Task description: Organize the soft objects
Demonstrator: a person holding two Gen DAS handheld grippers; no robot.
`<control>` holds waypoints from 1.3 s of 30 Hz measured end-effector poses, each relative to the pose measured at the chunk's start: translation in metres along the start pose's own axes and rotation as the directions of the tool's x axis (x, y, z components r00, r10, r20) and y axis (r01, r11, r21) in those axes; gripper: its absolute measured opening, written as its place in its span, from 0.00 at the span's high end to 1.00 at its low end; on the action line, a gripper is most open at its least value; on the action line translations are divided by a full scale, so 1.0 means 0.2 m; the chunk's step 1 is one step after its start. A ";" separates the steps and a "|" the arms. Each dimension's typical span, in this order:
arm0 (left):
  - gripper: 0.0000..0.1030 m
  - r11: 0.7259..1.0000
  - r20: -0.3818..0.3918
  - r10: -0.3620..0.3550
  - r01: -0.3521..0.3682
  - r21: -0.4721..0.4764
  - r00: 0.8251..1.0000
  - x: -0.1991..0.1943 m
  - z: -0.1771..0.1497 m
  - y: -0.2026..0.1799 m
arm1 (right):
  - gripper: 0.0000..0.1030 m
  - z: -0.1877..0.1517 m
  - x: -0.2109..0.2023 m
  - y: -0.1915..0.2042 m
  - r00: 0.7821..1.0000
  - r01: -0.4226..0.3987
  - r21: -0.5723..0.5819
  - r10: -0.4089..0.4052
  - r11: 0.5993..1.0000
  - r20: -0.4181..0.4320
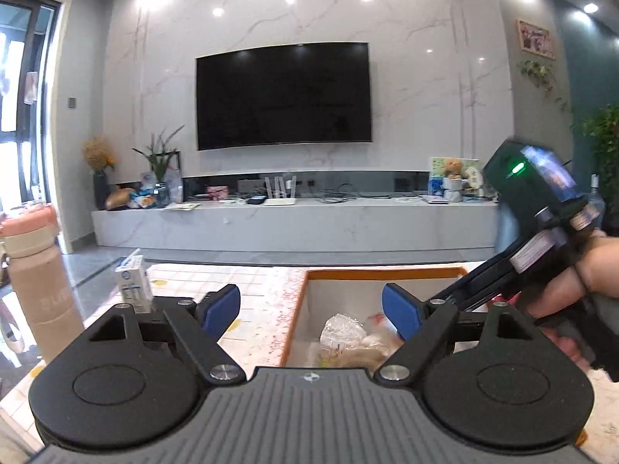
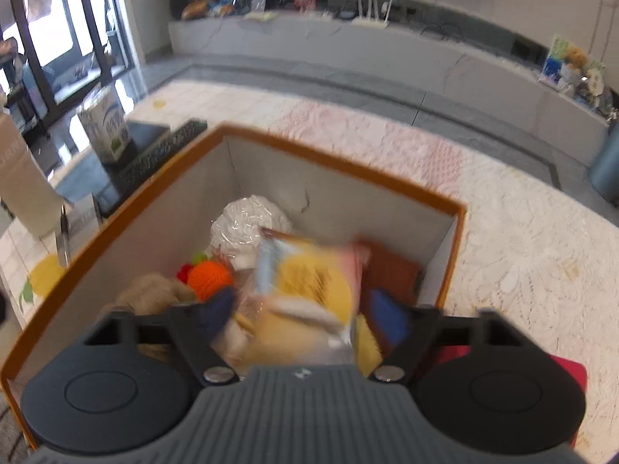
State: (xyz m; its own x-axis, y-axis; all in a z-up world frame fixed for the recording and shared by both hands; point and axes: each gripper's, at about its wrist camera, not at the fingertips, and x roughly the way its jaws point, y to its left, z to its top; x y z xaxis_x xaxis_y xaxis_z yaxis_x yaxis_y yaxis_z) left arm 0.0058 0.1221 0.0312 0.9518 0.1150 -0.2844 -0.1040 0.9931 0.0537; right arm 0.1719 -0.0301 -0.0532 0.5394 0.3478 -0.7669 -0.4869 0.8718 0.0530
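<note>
An orange-rimmed box (image 2: pixel 340 162) with white walls stands on the table. It holds a white bagged bundle (image 2: pixel 247 220), an orange knitted ball (image 2: pixel 211 278), a beige plush (image 2: pixel 151 294) and a brown cloth (image 2: pixel 390 270). My right gripper (image 2: pixel 303 313) hangs over the box, tilted down and open. A blurred yellow snack packet (image 2: pixel 309 282) sits loose between its blue pads. My left gripper (image 1: pixel 311 311) is open and nearly level at the box's near rim (image 1: pixel 387 272), with nothing between its fingers. In the left wrist view a clear bagged item (image 1: pixel 344 332) lies inside the box.
A small milk carton (image 1: pixel 133 286) stands left of the box on a black tray (image 2: pixel 154 150). A pink-lidded beige bottle (image 1: pixel 35 278) is at the far left. A lace cloth (image 2: pixel 503 251) covers the table to the right. A person's hand (image 1: pixel 592 270) holds the right tool.
</note>
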 end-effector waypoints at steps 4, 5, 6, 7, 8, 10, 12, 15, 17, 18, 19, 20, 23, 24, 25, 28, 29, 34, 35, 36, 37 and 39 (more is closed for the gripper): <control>0.05 1.000 -0.015 -0.007 0.007 -0.014 1.000 -0.01 0.02 0.01 | 0.05 0.01 -0.15 0.00 0.997 -0.008 0.006 0.007 1.000 0.073; 0.05 1.000 -0.027 -0.013 0.012 -0.025 1.000 -0.02 0.03 0.02 | 0.05 0.01 -0.19 -0.01 0.996 -0.014 0.008 0.013 1.000 0.084; 0.05 0.999 -0.041 -0.020 0.019 -0.034 0.999 -0.02 0.04 0.02 | 0.05 0.00 -0.24 -0.01 0.995 -0.019 0.009 0.018 1.000 0.098; 0.05 0.999 -0.058 -0.027 0.024 -0.040 0.998 -0.03 0.05 0.02 | 0.05 0.00 -0.30 -0.02 0.993 -0.022 0.007 0.021 1.000 0.114; 0.06 0.999 -0.069 -0.030 0.026 -0.044 0.997 -0.04 0.07 0.02 | 0.04 -0.01 -0.35 -0.02 0.991 -0.024 0.001 0.024 1.000 0.130; 0.08 0.999 -0.068 -0.036 0.033 -0.043 0.997 -0.08 0.11 -0.01 | 0.03 -0.04 -0.49 -0.04 0.985 -0.021 -0.011 0.023 1.000 0.172; 0.09 0.998 -0.057 -0.063 0.061 -0.028 0.996 -0.11 0.16 -0.05 | 0.03 -0.07 -0.64 -0.07 0.975 -0.005 -0.021 0.010 1.000 0.223; 0.09 0.996 -0.045 -0.084 0.082 -0.045 0.995 -0.16 0.22 -0.12 | 0.03 -0.13 -0.86 -0.12 0.948 0.067 -0.038 -0.051 0.997 0.313; 0.09 0.991 -0.050 -0.121 0.118 -0.056 0.991 -0.18 0.26 -0.17 | 0.03 -0.18 -0.99 -0.15 0.928 0.149 -0.041 -0.126 0.988 0.349; 0.09 0.989 -0.052 -0.142 0.139 -0.056 0.989 -0.20 0.28 -0.20 | 0.03 -0.21 -1.04 -0.16 0.919 0.182 -0.038 -0.156 0.983 0.362; 0.09 0.987 -0.054 -0.155 0.153 -0.049 0.986 -0.21 0.30 -0.24 | 0.03 -0.24 -1.09 -0.18 0.912 0.207 -0.032 -0.181 0.978 0.369; 0.09 0.987 -0.053 -0.161 0.159 -0.037 0.986 -0.22 0.31 -0.28 | 0.03 -0.27 -1.13 -0.20 0.908 0.219 -0.023 -0.195 0.975 0.372; 0.09 0.984 -0.042 -0.178 0.178 -0.011 0.983 -0.25 0.34 -0.39 | 0.03 -0.39 -1.20 -0.26 0.912 0.215 -0.003 -0.200 0.977 0.358; 0.09 0.981 -0.045 -0.193 0.193 -0.011 0.980 -0.25 0.35 -0.42 | 0.03 -0.43 -1.21 -0.28 0.914 0.214 0.004 -0.202 0.977 0.352; 0.09 0.977 -0.056 -0.215 0.214 -0.015 0.975 -0.25 0.35 -0.45 | 0.03 -0.47 -1.22 -0.30 0.916 0.215 0.013 -0.206 0.977 0.344; 0.09 0.962 -0.088 -0.273 0.270 -0.050 0.958 -0.24 0.34 -0.51 | 0.03 -0.59 -1.19 -0.34 0.923 0.216 0.042 -0.218 0.975 0.317; 0.09 0.959 -0.098 -0.281 0.277 -0.053 0.955 -0.24 0.33 -0.53 | 0.03 -0.62 -1.17 -0.36 0.926 0.211 0.052 -0.216 0.976 0.310; 0.09 0.968 -0.152 -0.252 0.250 -0.037 0.956 -0.18 0.22 -0.63 | 0.03 -0.75 -1.03 -0.44 0.940 0.157 0.151 -0.195 0.976 0.279; 0.09 0.972 -0.166 -0.236 0.234 -0.034 0.957 -0.18 0.19 -0.66 | 0.03 -0.77 -1.00 -0.45 0.942 0.148 0.170 -0.191 0.974 0.276; 0.09 0.974 -0.181 -0.225 0.224 -0.028 0.957 -0.15 0.16 -0.66 | 0.03 -0.79 -0.98 -0.46 0.943 0.137 0.182 -0.184 0.974 0.276; 0.09 0.975 -0.194 -0.219 0.219 -0.023 0.956 -0.15 0.13 -0.66 | 0.03 -0.81 -0.96 -0.47 0.946 0.126 0.191 -0.176 0.974 0.272; 0.09 0.979 -0.225 -0.204 0.204 -0.024 0.953 -0.12 0.09 -0.66 | 0.03 -0.82 -0.90 -0.48 0.954 0.119 0.205 -0.169 0.971 0.247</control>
State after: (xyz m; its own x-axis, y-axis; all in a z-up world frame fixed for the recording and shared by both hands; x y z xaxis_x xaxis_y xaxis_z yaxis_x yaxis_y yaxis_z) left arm 0.0024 -0.0124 0.0481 0.8633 -0.0881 -0.4969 0.0853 0.9960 -0.0284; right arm 0.0085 -0.2331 -0.0256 0.7668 0.2695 -0.5826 -0.2676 0.9592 0.0914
